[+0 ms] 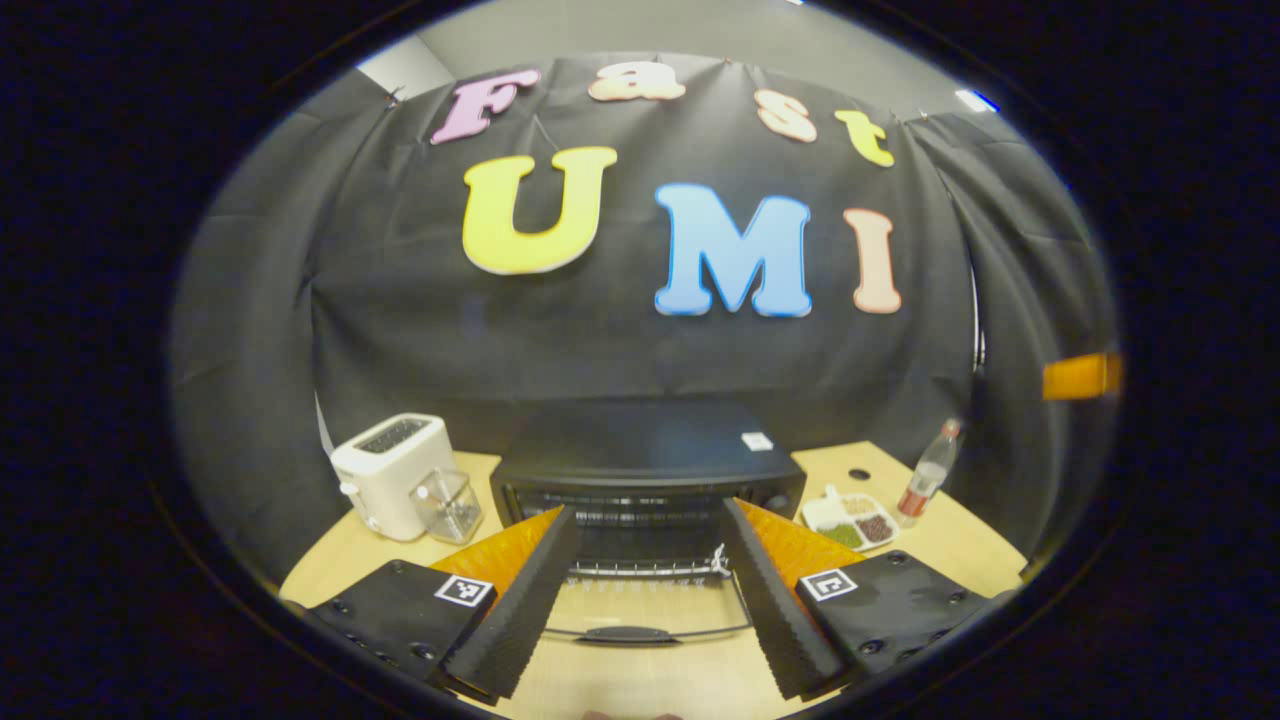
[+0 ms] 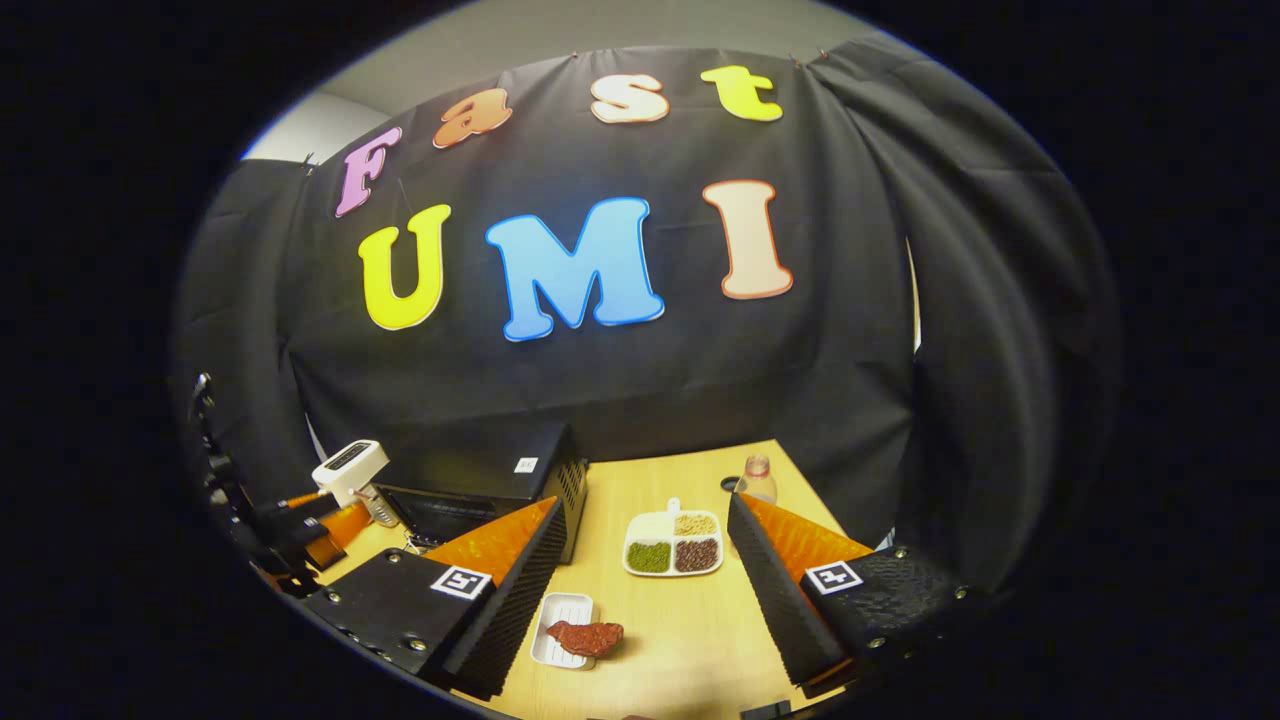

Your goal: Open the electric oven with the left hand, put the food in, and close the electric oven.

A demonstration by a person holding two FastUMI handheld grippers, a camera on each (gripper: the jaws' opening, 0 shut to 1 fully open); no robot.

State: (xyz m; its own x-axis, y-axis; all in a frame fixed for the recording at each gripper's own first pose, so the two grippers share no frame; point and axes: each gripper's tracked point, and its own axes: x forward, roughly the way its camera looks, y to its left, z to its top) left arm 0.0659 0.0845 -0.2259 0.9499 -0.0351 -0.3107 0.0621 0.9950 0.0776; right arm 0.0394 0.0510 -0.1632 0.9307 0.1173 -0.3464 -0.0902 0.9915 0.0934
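While the oven (image 1: 648,470) door (image 1: 645,600) lies dropped open between the left gripper (image 1: 645,610) fingers, held apart and touching nothing | risk: meat (image 2: 584,636) slides off its small tray (image 2: 560,612) if nudged | meat low between the spread right gripper (image 2: 640,610) fingers, near the left one, ungripped.

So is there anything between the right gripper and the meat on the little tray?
Nothing visible. The right gripper is open, and the meat lies on its white tray on bare table just ahead, toward its left finger.
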